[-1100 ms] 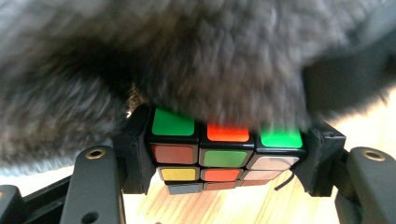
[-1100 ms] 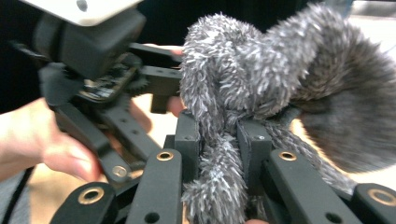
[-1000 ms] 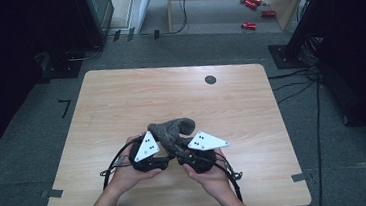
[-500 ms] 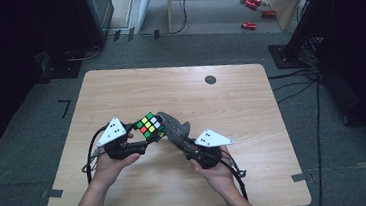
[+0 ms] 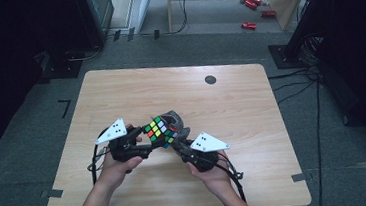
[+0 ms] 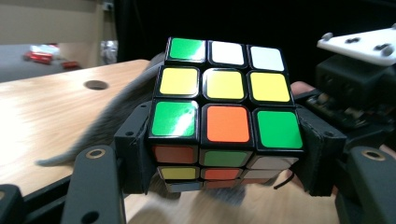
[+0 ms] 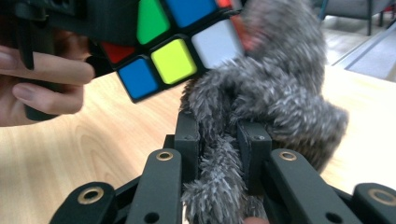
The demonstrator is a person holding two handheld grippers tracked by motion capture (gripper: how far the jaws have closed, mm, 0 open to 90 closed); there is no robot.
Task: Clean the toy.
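Observation:
A scrambled colour cube (image 5: 160,131) (image 6: 225,114) is held above the wooden table (image 5: 231,99), with my left gripper (image 5: 150,141) (image 6: 224,156) shut on its two sides. A grey fuzzy cloth (image 5: 176,121) (image 7: 275,98) hangs bunched just behind and right of the cube, touching it. My right gripper (image 5: 180,146) (image 7: 218,144) is shut on a fold of that cloth, its pads (image 7: 187,140) pinching the fabric. In the right gripper view the cube (image 7: 173,51) sits at upper left against the cloth.
A small dark round hole (image 5: 210,79) marks the table's far side. Grey carpet surrounds the table, with cables (image 5: 315,86) at the right and red objects (image 5: 253,6) on the floor far behind. Black equipment stands (image 5: 88,21) rise at the back left.
The left gripper moved left and up, drawing the cube out from under the cloth; a second ago the cloth covered it. The right gripper stayed put, holding the cloth.

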